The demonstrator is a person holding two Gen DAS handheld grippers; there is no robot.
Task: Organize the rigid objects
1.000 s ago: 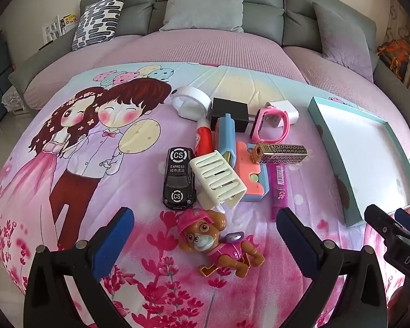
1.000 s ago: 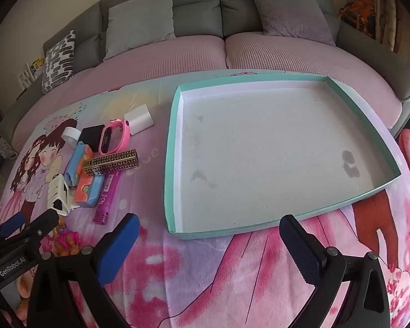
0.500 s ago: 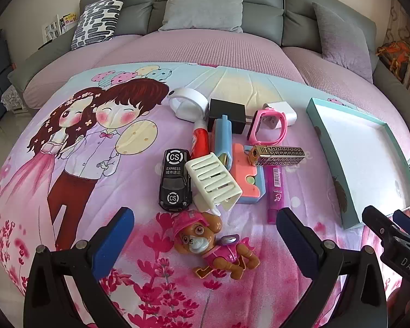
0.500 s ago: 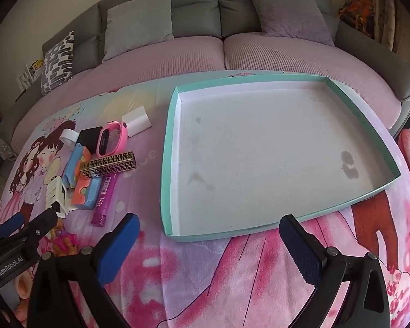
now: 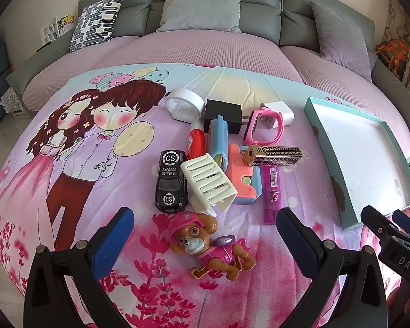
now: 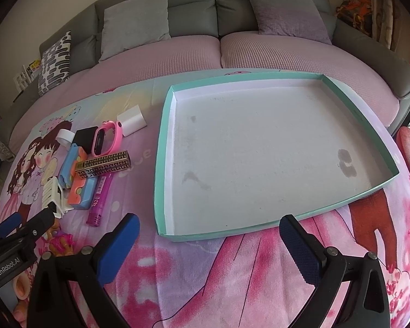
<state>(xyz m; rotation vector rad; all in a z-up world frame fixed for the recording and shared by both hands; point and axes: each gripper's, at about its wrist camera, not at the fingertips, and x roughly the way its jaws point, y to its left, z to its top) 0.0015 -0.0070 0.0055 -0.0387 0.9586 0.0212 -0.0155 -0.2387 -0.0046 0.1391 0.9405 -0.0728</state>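
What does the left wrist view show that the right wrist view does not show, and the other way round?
Only the left wrist view shows the whole dog toy, the black toy car and the red tube.

Only the right wrist view shows the whole floor of the teal tray, which has nothing in it, and its far rim.

Both views show the pink watch, the gold patterned box, the purple pen and the white slotted holder. Both also show the left gripper and the right gripper, each open.

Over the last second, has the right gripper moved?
Yes. The right gripper shifted rightward: the teal tray sits further left in its view.
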